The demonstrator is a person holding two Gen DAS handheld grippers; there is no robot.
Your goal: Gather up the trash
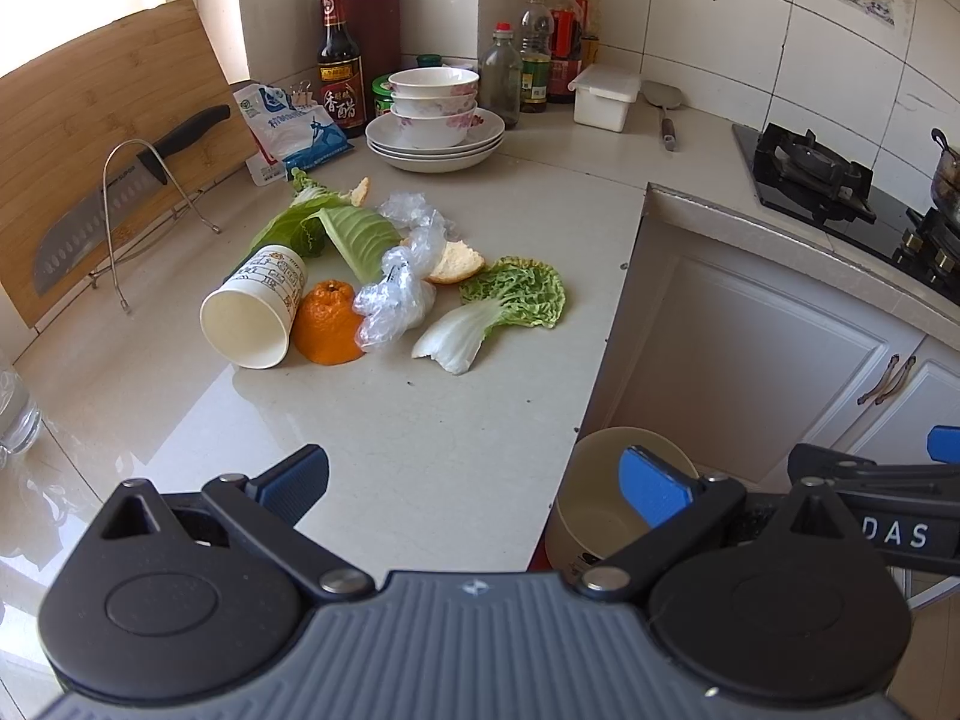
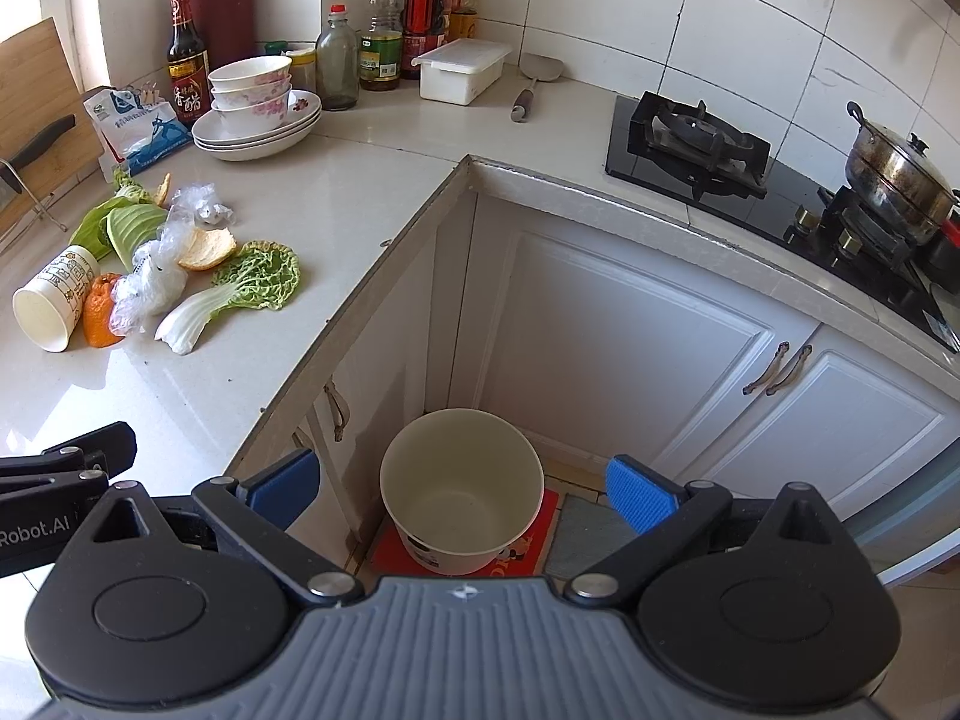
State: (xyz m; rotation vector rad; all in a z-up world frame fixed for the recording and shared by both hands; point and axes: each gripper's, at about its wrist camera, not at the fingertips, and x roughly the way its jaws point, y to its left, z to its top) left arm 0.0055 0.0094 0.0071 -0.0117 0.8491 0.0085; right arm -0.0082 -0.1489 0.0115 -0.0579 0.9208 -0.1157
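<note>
Both grippers hang at the near edge with jaws spread wide and nothing between them; the left gripper [image 1: 474,492] sits over bare counter [image 1: 390,450], the right gripper [image 2: 462,489] above the cream bin [image 2: 462,489], which stands on the floor in the cabinet corner, well apart from the scraps. On the countertop the trash lies in one loose heap: a paper cup [image 1: 255,312] tipped on its side, mouth toward us, touching an orange peel [image 1: 327,324]; crumpled clear plastic [image 1: 396,294] beside that; a cabbage leaf [image 1: 498,312] nearest the counter edge; a bread piece [image 1: 456,261] and green leaves [image 1: 336,234] behind; stacked bowls [image 1: 433,102] farther back.
</note>
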